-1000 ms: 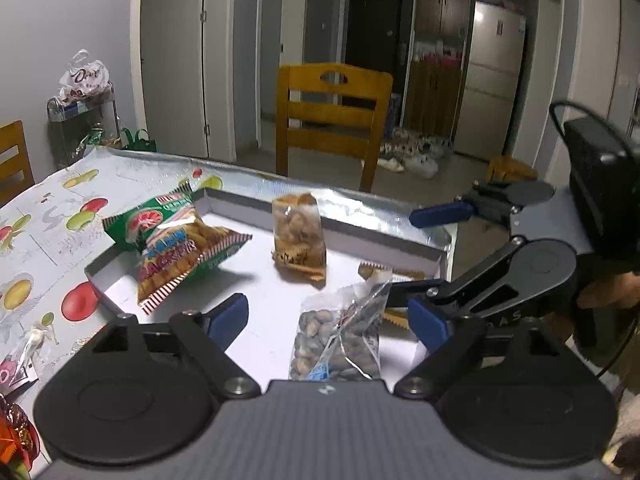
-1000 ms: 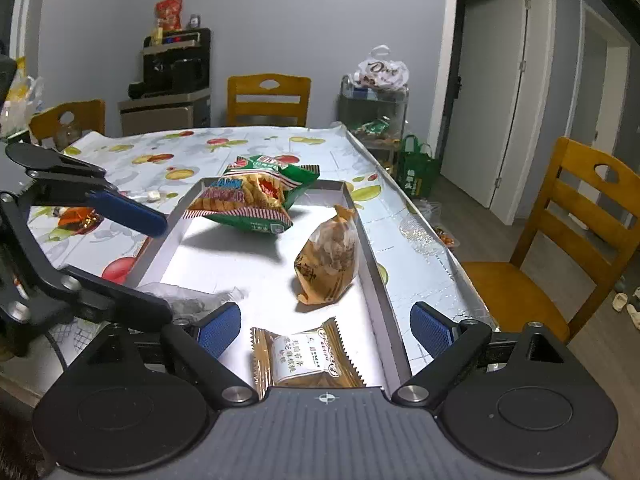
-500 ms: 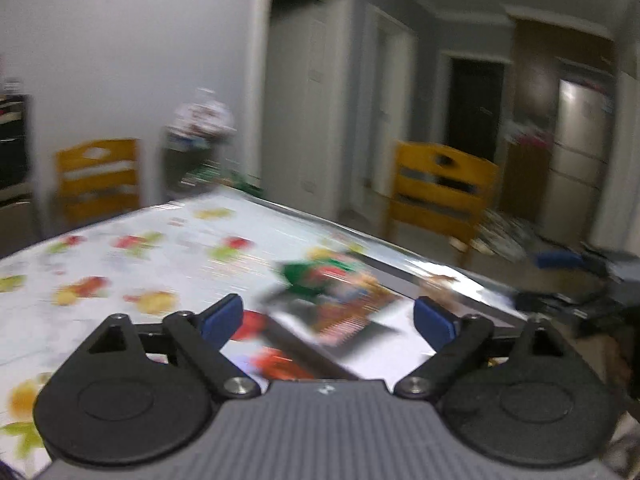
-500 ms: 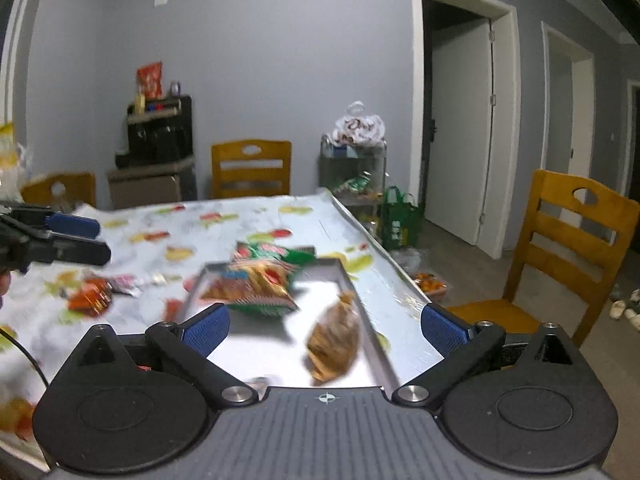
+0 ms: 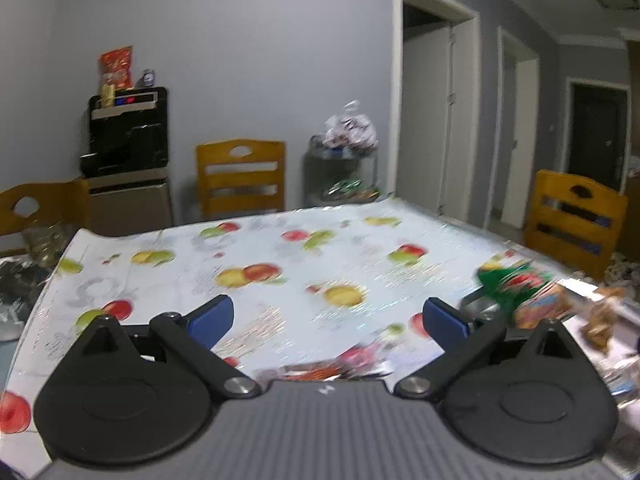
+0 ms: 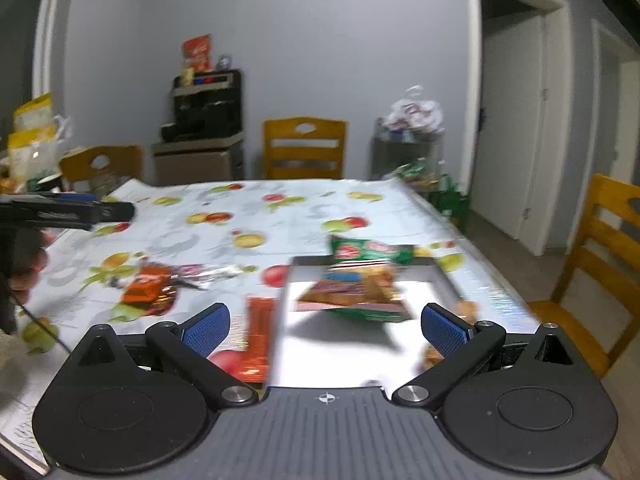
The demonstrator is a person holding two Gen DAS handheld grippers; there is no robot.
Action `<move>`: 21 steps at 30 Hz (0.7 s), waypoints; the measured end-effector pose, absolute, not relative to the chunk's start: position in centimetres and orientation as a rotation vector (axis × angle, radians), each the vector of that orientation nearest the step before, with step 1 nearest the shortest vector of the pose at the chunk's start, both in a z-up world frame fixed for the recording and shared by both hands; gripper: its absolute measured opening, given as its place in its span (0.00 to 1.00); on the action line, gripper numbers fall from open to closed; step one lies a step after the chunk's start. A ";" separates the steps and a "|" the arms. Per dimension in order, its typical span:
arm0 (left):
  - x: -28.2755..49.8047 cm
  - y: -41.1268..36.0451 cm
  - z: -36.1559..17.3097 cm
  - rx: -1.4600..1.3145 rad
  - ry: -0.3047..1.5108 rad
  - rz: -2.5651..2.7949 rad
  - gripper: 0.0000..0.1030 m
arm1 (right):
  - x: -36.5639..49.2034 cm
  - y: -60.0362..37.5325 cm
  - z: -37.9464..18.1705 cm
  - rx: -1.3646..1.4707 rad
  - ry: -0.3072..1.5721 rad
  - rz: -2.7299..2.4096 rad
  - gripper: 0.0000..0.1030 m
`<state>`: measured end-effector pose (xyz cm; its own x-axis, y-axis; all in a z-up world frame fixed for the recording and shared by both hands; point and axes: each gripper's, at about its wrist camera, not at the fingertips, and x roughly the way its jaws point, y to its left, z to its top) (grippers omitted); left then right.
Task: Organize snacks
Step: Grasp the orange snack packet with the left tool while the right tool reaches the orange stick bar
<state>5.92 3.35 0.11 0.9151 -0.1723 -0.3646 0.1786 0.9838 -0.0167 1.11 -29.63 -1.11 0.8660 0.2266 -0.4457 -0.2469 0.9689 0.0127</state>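
**My Hands Turn Toward the Loose Snacks**

I hold two grippers. My left gripper (image 5: pixel 326 318) has its blue fingers wide apart, and nothing is between them. My right gripper (image 6: pixel 326 326) is wide open too, and it holds nothing.

A second ago both grippers were low over the shiny silver metal tray (image 6: pixel 340 340), close to the snacks inside it. Now they have lifted up and swung away to the left of the tray. Everything looks a bit smeared, so I think I am moving fast.

The green and orange crinkly chip bag (image 6: pixel 362 276) lies in the tray, at the far end. A small brown snack bag (image 5: pixel 600 322) lies in the tray as well.

To the left of the tray, on the white tablecloth with fruit pictures (image 6: pixel 240 220), some snacks are not put away yet. There is a long orange wrapped bar (image 6: pixel 256 340) just beside the tray. A shiny orange candy pack (image 6: pixel 146 286) and a silver wrapper (image 6: pixel 212 272) lie farther left.

I think the job is partly done. Next, I guess I pick up those loose snacks and put them in the tray.
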 end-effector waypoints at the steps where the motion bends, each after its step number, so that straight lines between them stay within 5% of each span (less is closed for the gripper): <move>1: 6.2 3.6 -0.5 0.022 0.383 -0.172 0.99 | 1.4 -28.8 -1.2 -0.045 0.466 0.267 1.00; 14: 8.6 3.7 -6.2 0.086 0.523 -0.165 0.99 | 6.6 -21.9 -3.7 -0.080 0.600 0.357 0.96; 21: 8.6 3.7 -6.1 0.057 0.500 -0.185 0.99 | 8.7 -19.1 -5.2 -0.214 0.680 0.331 0.67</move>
